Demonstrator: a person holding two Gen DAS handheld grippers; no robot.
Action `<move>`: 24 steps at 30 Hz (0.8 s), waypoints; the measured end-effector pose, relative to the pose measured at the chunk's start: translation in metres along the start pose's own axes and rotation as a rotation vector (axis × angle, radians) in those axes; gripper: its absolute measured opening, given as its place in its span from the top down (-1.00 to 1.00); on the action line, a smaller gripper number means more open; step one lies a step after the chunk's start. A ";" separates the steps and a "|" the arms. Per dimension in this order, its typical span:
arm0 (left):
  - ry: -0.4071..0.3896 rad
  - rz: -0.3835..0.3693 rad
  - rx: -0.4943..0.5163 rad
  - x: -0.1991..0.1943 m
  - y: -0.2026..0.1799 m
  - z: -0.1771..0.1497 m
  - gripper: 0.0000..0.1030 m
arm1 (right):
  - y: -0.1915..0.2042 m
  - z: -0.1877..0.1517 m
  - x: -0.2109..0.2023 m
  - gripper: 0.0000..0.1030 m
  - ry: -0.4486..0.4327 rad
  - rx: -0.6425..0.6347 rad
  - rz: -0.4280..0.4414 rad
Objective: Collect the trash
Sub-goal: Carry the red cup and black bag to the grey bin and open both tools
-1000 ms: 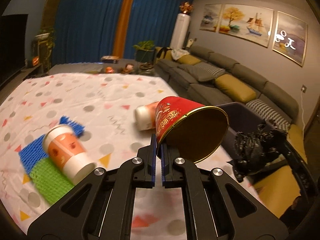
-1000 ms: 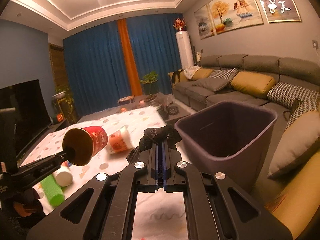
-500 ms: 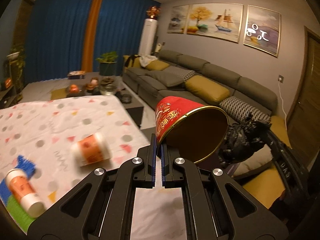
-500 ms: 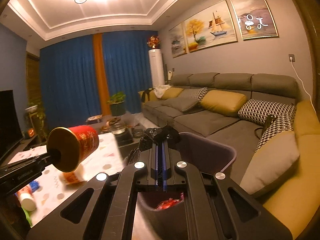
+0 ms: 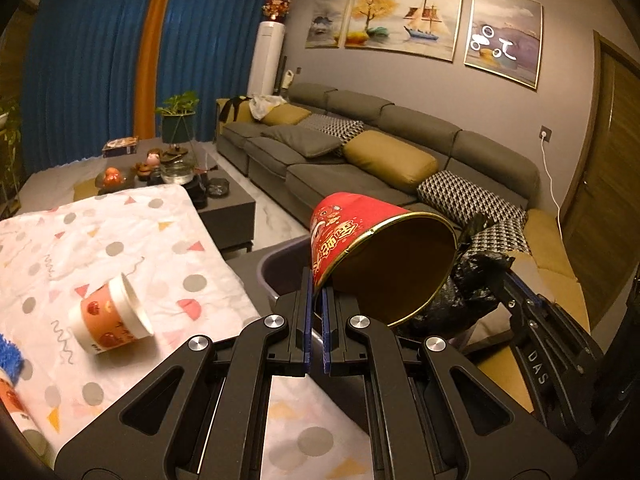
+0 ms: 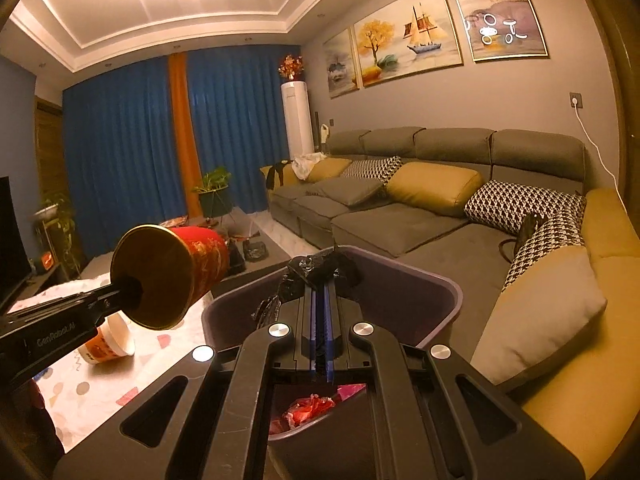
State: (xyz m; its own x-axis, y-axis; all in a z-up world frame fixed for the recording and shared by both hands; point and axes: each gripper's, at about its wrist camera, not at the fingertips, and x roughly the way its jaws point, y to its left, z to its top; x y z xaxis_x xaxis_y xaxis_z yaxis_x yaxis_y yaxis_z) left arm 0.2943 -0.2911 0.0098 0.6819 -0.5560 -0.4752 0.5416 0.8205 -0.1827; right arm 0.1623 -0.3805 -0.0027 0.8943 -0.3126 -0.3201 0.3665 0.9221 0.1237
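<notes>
My left gripper (image 5: 316, 286) is shut on the rim of a red paper bowl (image 5: 360, 236) with a gold inside, held on its side above the near rim of the purple bin (image 5: 276, 268). In the right wrist view the same red bowl (image 6: 200, 264) hangs left of the bin (image 6: 440, 292). My right gripper (image 6: 320, 292) is shut on a crumpled black plastic bag (image 6: 320, 266), held over the bin's open mouth. Red wrappers (image 6: 308, 408) lie at the bin's bottom. An orange-and-white cup (image 5: 108, 316) lies on its side on the patterned tablecloth (image 5: 120, 248).
A grey sofa (image 5: 360, 152) with yellow and chequered cushions runs along the right wall behind the bin. A dark coffee table (image 5: 224, 200) with small items stands beyond the tablecloth. Another orange cup (image 5: 12, 400) and a blue cloth (image 5: 10, 356) lie at the left edge.
Both grippers swung right, from over the table toward the sofa side. The bin now sits under the black bag, and the red bowl has reached its rim. Grips are unchanged.
</notes>
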 end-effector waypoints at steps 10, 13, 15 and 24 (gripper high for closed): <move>0.022 -0.020 0.008 0.020 -0.003 -0.002 0.94 | -0.003 -0.008 0.013 0.92 0.038 0.008 0.002; 0.033 -0.023 0.001 0.025 -0.002 -0.003 0.94 | -0.004 -0.010 0.018 0.92 0.049 0.004 0.005; 0.038 -0.025 -0.004 0.027 -0.001 -0.005 0.94 | -0.005 -0.009 0.022 0.92 0.057 0.007 0.007; 0.058 -0.040 -0.009 0.035 -0.004 -0.008 0.94 | -0.008 -0.011 0.034 0.91 0.086 0.007 0.018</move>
State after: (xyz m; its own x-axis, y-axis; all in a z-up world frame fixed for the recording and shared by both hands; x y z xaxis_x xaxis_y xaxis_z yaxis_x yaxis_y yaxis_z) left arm 0.3120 -0.3132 -0.0133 0.6302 -0.5798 -0.5164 0.5634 0.7991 -0.2098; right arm 0.1865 -0.3960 -0.0251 0.8756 -0.2745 -0.3974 0.3523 0.9259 0.1367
